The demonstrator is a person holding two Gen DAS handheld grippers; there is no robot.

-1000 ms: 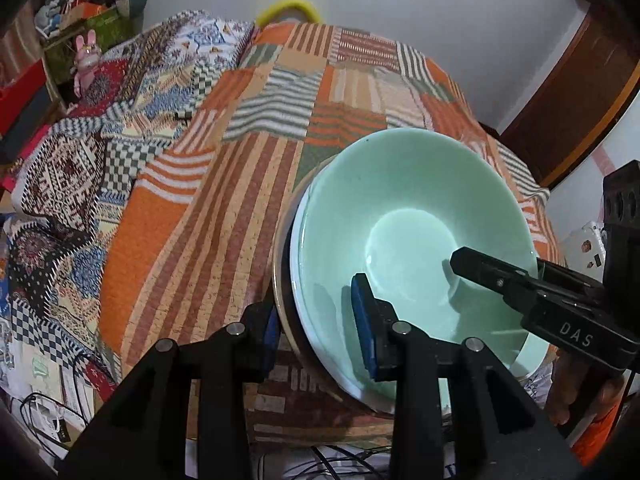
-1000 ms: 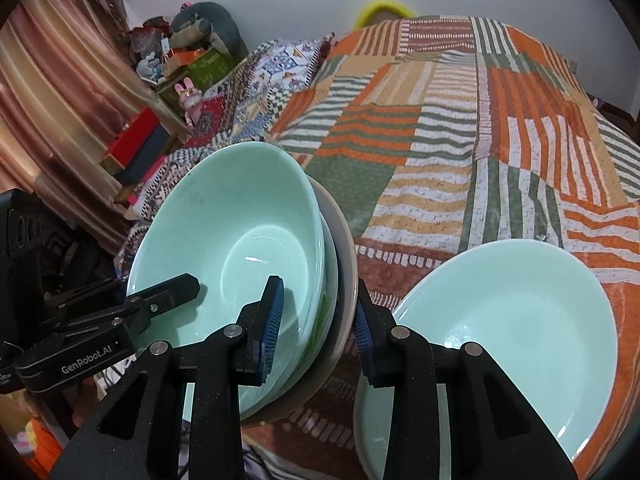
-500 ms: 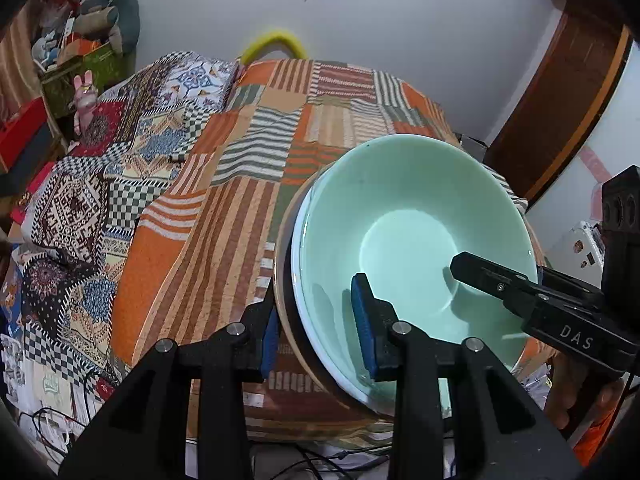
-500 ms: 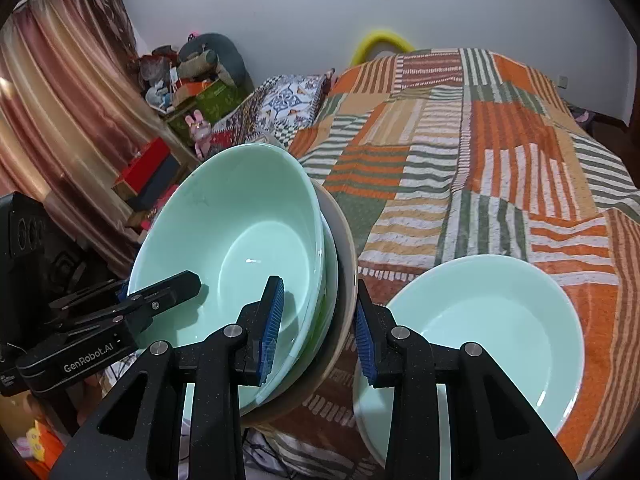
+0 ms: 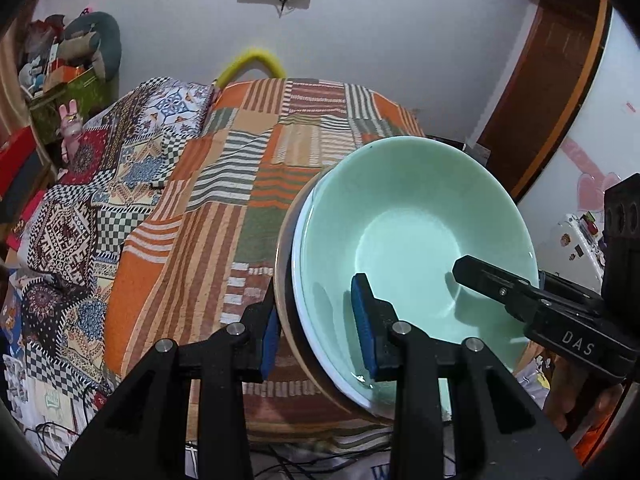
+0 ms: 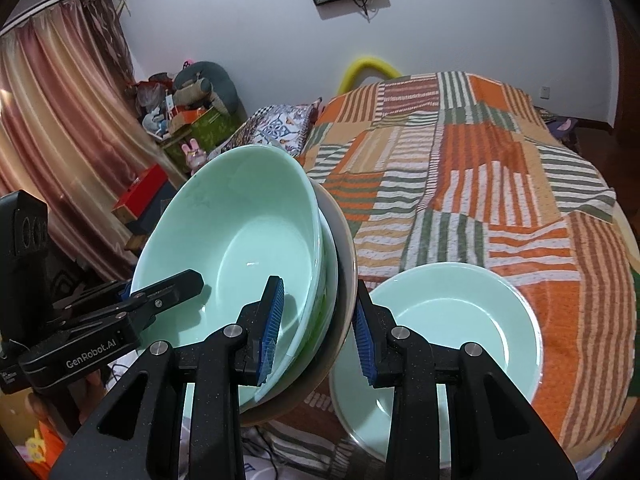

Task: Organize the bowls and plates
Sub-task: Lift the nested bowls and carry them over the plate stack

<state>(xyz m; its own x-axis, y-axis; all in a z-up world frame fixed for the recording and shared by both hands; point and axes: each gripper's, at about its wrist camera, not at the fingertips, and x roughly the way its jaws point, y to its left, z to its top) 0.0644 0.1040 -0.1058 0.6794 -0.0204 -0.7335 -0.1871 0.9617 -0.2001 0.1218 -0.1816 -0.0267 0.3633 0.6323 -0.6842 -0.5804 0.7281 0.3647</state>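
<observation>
left fingers (image 5: pixel 362 326) pinching the near rim of the stacked dishes (image 5: pixel 416 256), right fingers (image 6: pixel 276 322) clamping the opposite rim. lifting the whole stack higher off the bed (image 6: pixel 480 184) than a second ago, more wall showing behind; probably carrying it to join another pile. nesting: mint bowl (image 6: pixel 240 232) on top, pale plates and a tan plate (image 6: pixel 348 256) beneath. second mint bowl (image 6: pixel 460 320) sitting empty on the bedspread, just beside.

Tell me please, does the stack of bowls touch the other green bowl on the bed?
Apart. In the right wrist view the held stack hangs clear of the single bowl, with striped bedcover visible between their rims.
</observation>
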